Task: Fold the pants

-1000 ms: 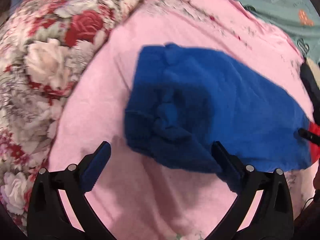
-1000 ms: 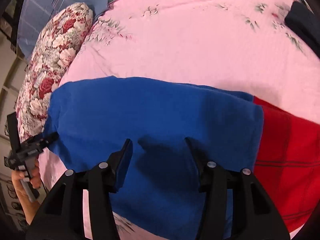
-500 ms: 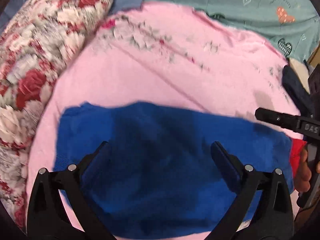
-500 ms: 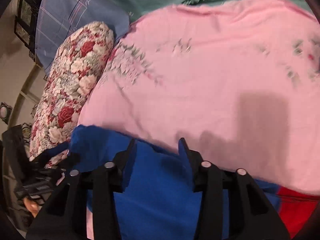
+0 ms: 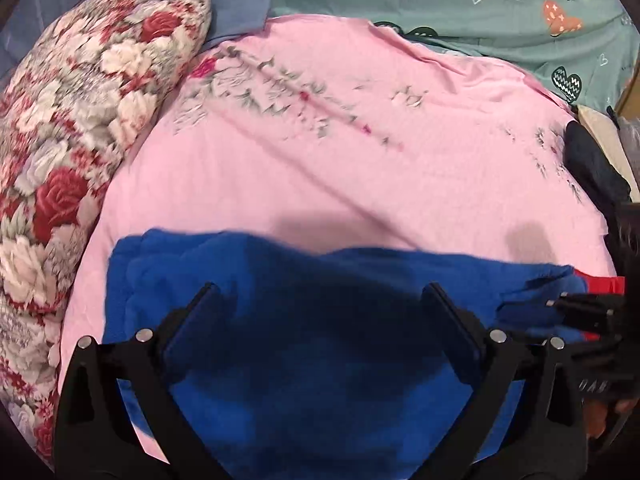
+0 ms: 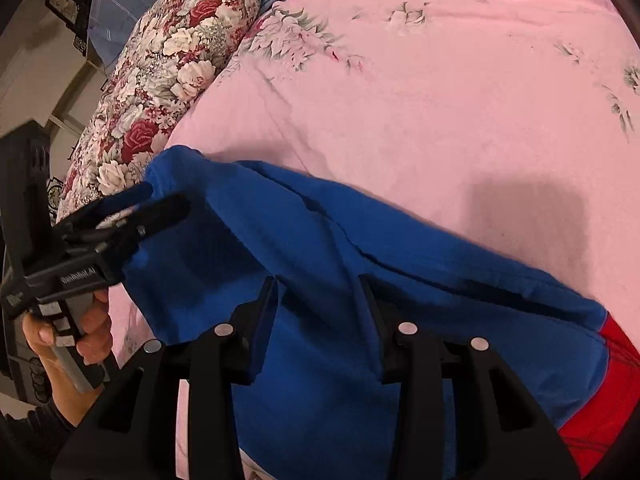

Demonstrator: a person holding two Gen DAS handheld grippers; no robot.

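The pants are blue (image 5: 320, 360) with a red part (image 6: 592, 392) at the right end, lying folded on a pink sheet (image 5: 340, 160). My left gripper (image 5: 324, 304) is open above the blue cloth, near its left end. It also shows in the right wrist view (image 6: 160, 208) by the cloth's left corner. My right gripper (image 6: 318, 288) is open with its fingers over the blue cloth's middle. It shows at the right edge of the left wrist view (image 5: 568, 304), close to where blue meets red.
A floral bolster pillow (image 5: 80, 128) lies along the left side of the bed. A teal patterned sheet (image 5: 480, 8) is at the back. A dark garment (image 5: 596, 168) lies at the right edge of the pink sheet.
Both grippers have swung up and back over the pants, then dropped lower toward the blue cloth. The bunched left end now lies flatter and the cloth spreads wider.
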